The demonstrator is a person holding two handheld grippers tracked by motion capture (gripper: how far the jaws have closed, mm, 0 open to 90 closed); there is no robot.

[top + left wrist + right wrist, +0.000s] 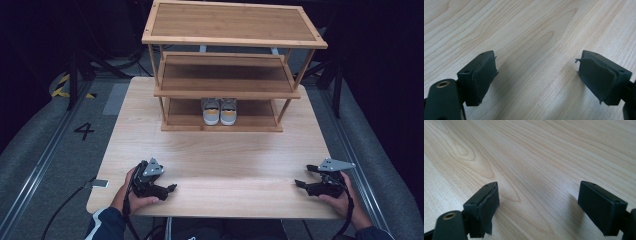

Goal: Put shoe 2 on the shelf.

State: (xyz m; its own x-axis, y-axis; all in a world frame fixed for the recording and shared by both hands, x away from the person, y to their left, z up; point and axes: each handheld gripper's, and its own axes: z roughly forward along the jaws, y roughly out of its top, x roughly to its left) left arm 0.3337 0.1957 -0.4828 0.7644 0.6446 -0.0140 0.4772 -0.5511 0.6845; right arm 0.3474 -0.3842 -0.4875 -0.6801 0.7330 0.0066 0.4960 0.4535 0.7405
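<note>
Two grey sneakers with yellow-orange heels [219, 111] sit side by side on the bottom tier of the three-tier bamboo shoe rack [227, 75], heels toward the person, long axes pointing away. Both tools rest well short of them on the pale wooden table [220, 150]: the left gripper [171, 188] and right gripper [301, 176], jaws apart and empty, roughly equally distant. The shoes' toes are hidden under the middle shelf.
</note>
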